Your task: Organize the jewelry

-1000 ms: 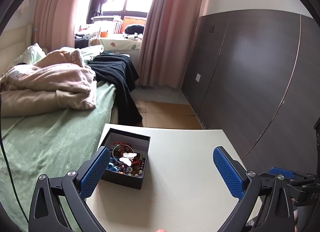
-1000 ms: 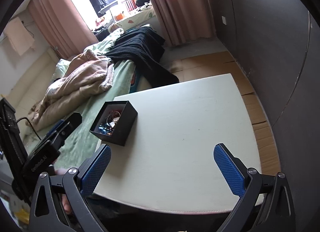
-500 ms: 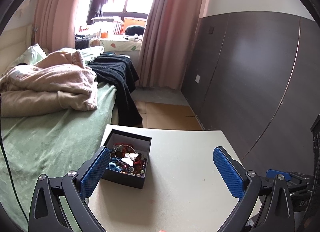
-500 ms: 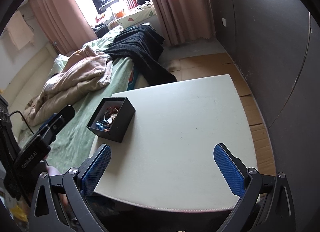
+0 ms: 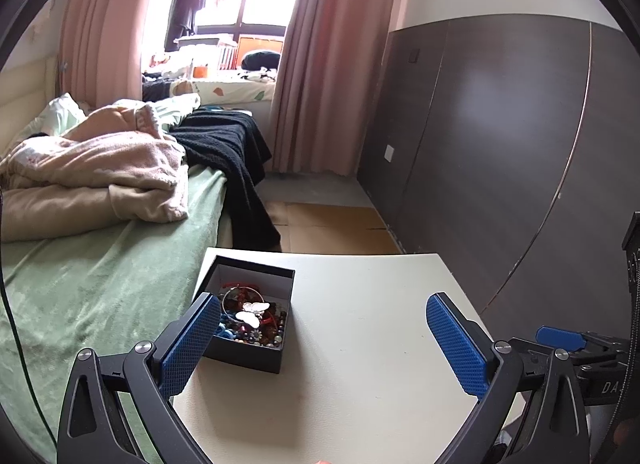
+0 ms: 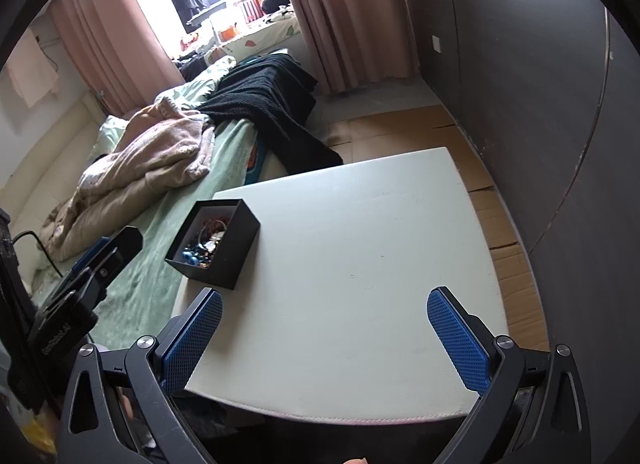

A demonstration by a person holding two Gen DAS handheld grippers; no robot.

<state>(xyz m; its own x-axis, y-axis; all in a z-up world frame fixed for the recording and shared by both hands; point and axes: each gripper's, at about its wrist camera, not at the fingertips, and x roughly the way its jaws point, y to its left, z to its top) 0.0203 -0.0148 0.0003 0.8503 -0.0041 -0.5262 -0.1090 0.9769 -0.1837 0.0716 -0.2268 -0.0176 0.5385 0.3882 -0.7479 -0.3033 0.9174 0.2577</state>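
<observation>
An open black box stands at the left edge of a white table. It holds a heap of jewelry: beads, a silver bangle and a white butterfly piece. In the right wrist view the box sits at the table's left edge. My left gripper is open and empty, just above the table's near part, its left finger beside the box. My right gripper is open and empty over the table's near edge. The left gripper body shows at left.
A bed with a green sheet, a beige blanket and a black throw lies left of the table. A dark wall panel runs along the right. Cardboard covers the floor beyond the table.
Both grippers have shifted slightly; the box sits a little nearer the left gripper's left finger. Both stay open and empty.
</observation>
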